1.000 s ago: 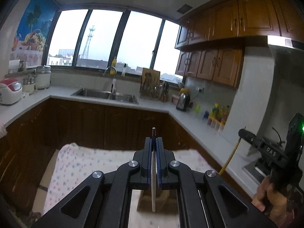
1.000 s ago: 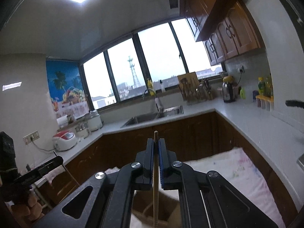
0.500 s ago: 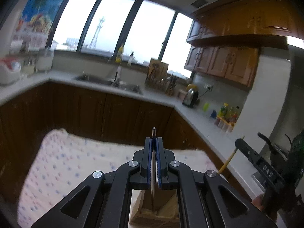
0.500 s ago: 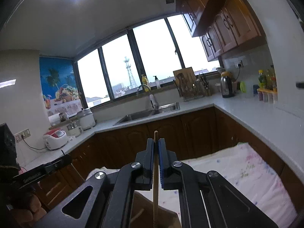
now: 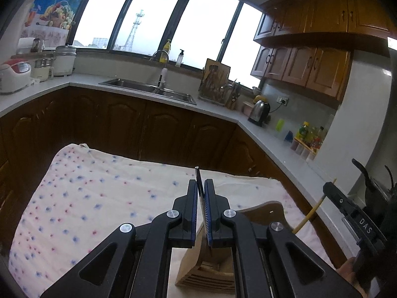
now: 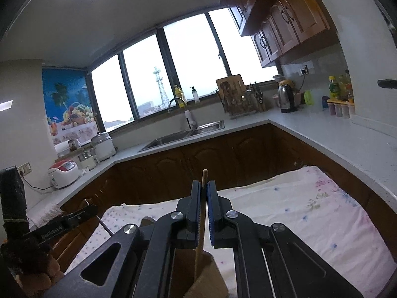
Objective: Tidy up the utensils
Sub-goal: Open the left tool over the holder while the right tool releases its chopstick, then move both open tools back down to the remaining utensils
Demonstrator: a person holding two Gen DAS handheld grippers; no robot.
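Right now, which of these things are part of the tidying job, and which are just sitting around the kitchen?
Part of the job:
left tongs with a thin dark-tipped utensil
right tongs gripping a wooden stick
wooden holder below

Just sitting about:
kettle
rice cooker
sink
spotted cloth

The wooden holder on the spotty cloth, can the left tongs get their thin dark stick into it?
Probably yes. The left tongs hold the thin dark utensil right above the slotted wooden holder, with nothing visible between them.
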